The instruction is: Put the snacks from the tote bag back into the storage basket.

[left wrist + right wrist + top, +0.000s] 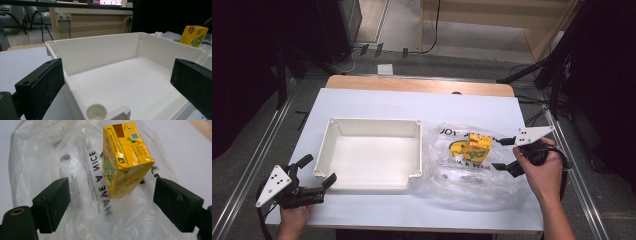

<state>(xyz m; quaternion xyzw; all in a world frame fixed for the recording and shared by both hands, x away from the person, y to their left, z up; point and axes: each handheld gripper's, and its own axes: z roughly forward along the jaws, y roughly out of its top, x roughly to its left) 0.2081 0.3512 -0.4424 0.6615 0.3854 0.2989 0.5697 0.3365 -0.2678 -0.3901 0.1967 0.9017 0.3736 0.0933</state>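
Note:
A yellow drink carton [476, 145] [124, 157] [194, 35] stands on a crumpled clear plastic bag [464, 167] [82, 170] printed "HAVE A NICE", right of centre on the table. My right gripper [501, 153] [111, 203] is open at the bag's right side, jaws pointing at the carton without touching it. A white empty plastic tray [369, 185] [100, 50] lies left of the bag. My left gripper [318, 171] [117, 87] is open at the tray's near-left corner, its jaws standing either side of that corner.
The table [412, 105] has a pale sheet over it, with a wooden strip [419, 85] along the far edge. Dark stands and cables line the floor at both sides. Bare table lies behind the tray and along the front edge.

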